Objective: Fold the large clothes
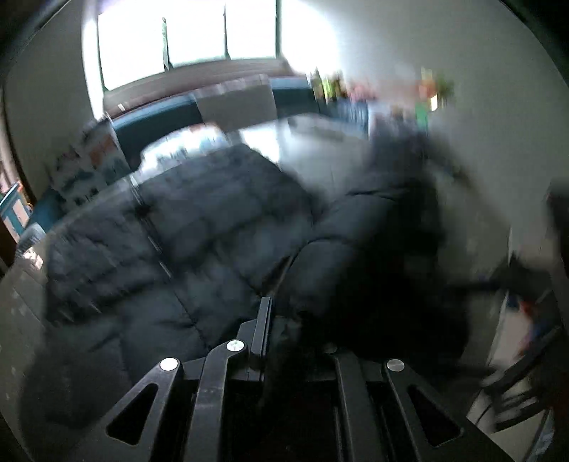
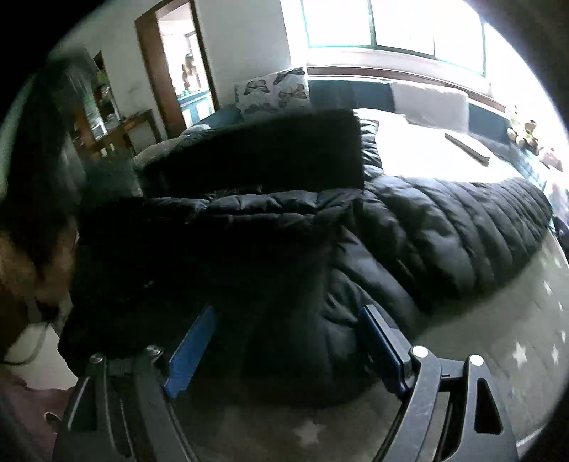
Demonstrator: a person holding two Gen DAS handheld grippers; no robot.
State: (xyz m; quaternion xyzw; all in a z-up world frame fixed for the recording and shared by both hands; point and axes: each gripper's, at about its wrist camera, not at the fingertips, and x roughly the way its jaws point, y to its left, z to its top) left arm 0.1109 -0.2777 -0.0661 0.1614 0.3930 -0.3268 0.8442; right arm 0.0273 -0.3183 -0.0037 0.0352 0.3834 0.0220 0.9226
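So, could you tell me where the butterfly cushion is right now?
In the right wrist view, the butterfly cushion stands upper centre, beyond the black puffer jacket, between the doorway and the window.

The left gripper (image 1: 284,312) points forward and slightly down. Its left finger (image 1: 264,327) stands upright near the centre of the left wrist view, and the right one is lost in dark fabric, so the jaws look drawn close together with cloth between them; the view is blurred, and the grip itself is hard to make out.

The right gripper (image 2: 284,337) has its jaws spread wide. Its blue pads (image 2: 192,350) sit well apart at either side, tilted outward, with nothing clamped between them. It angles down.
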